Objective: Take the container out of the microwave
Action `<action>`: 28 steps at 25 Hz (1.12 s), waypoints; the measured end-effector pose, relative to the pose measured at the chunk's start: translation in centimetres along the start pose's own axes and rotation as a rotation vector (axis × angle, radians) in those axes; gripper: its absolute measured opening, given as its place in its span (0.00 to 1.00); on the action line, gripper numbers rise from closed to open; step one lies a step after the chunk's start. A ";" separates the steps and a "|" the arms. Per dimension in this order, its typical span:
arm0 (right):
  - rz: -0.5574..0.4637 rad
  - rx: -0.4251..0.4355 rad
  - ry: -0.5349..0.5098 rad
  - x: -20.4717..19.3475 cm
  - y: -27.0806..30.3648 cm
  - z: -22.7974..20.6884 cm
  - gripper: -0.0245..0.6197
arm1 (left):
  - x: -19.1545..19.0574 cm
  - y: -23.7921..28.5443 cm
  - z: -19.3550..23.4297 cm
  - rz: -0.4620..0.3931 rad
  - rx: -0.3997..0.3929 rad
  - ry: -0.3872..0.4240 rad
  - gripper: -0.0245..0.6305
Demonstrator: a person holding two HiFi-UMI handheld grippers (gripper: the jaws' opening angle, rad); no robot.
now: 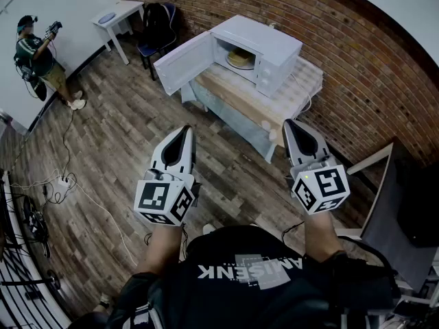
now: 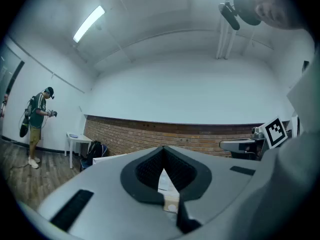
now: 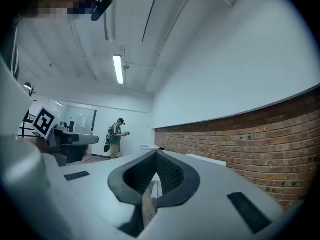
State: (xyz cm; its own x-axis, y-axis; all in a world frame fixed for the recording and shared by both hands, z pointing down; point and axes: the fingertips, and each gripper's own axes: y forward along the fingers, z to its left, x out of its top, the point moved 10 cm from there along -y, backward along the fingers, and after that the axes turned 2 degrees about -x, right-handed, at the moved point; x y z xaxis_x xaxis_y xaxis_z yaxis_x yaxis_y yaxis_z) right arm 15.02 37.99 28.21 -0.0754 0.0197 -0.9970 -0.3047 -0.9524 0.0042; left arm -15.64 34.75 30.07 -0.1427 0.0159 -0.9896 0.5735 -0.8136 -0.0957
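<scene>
Brick wall (image 1: 357, 40), wood-plank floor (image 1: 123, 136), white side table (image 1: 128, 9).

Ahead of the matt grey plastic left gripper (image 1: 186, 130) and right gripper (image 1: 290, 124), a smooth white microwave (image 1: 264, 50) tops a pale wood tabletop (image 1: 233, 94), a rough red brick wall (image 1: 357, 53) beyond, a matt wood-plank floor (image 1: 110, 149) below.

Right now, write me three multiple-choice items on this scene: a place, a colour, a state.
1. Where is the container relative to the microwave? A on top of it; B inside it; C beside it.
2. What colour is the microwave? A white; B black; C red.
3. How is the microwave door? A shut; B taken off; C swung wide open.
Answers: B, it sits in the cavity; A, its casing is white; C, the door hangs out to the side in the head view.
</scene>
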 end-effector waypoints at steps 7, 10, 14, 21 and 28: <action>0.010 0.007 0.000 0.1 -0.3 0.4 0.10 | 0.2 -0.9 -0.1 -0.005 -0.007 -0.010 0.05; 0.009 0.014 -0.006 0.3 -0.3 0.8 0.10 | 0.0 -1.3 0.0 -0.004 0.001 -0.018 0.05; 0.007 0.004 0.001 0.3 -0.5 1.4 0.10 | -0.1 -2.0 0.2 0.006 -0.001 -0.027 0.05; 0.015 0.028 0.038 -0.2 -0.2 2.7 0.10 | -0.3 -2.9 1.1 0.021 0.004 -0.012 0.05; 0.024 0.028 0.018 -0.3 1.2 4.7 0.10 | -0.9 -3.7 3.2 0.021 0.004 -0.033 0.05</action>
State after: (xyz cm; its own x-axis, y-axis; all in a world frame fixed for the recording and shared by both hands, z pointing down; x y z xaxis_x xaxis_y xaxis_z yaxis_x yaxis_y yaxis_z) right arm 10.23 38.31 28.88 -0.0660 -0.0088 -0.9978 -0.3297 -0.9436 0.0301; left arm -20.23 35.89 31.65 -0.1574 -0.0207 -0.9873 0.5732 -0.8161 -0.0743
